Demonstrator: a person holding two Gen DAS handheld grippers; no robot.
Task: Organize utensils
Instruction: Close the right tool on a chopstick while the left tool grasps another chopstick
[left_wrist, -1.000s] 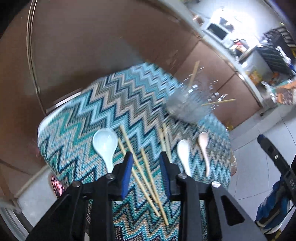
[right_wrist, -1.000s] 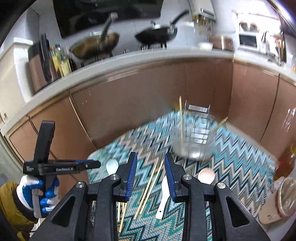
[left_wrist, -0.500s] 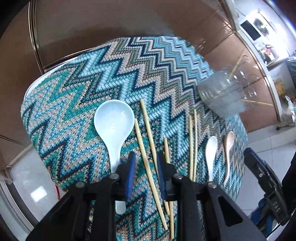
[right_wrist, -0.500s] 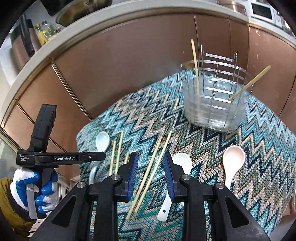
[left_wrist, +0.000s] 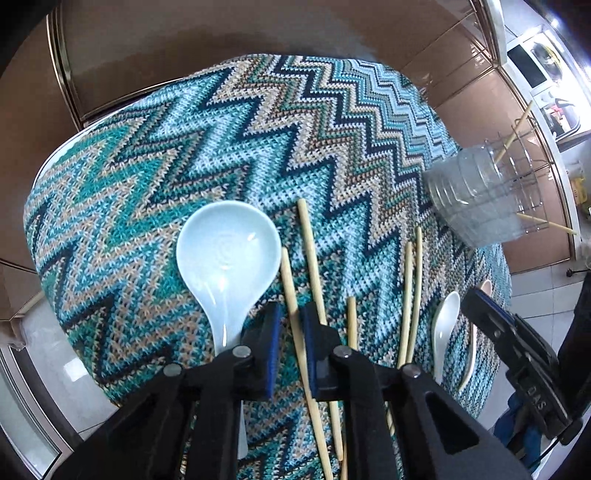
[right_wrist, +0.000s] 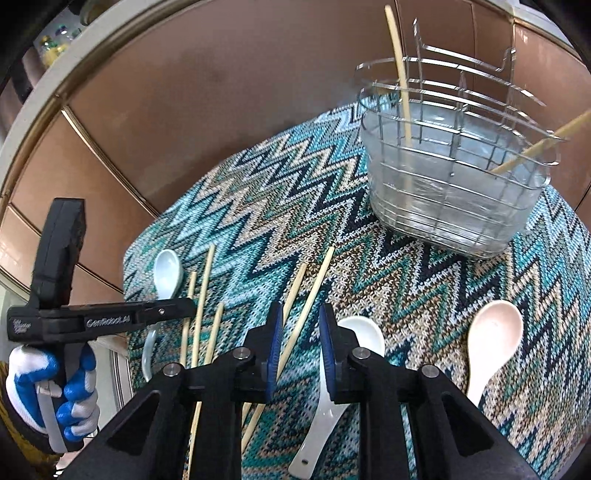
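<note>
wire basket (right_wrist: 454, 184) w/ clear liner, 2 chopsticks (right_wrist: 400, 77) inside (leaning)

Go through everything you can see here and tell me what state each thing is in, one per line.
Left gripper: open, one chopstick between its jaws.
Right gripper: open, straddling a chopstick pair.
Wire basket: upright, two chopsticks leaning inside.
Light blue spoon: lying bowl up.
White spoon: lying flat.
Pink spoon: lying flat.

Zigzag cloth, brown cabinets

A teal-and-tan zigzag knit cloth (left_wrist: 236, 122) covers the table; glossy brown cabinet fronts (right_wrist: 229, 96) stand behind at twelve o'clock, a microwave (left_wrist: 526, 66) at two o'clock.
</note>
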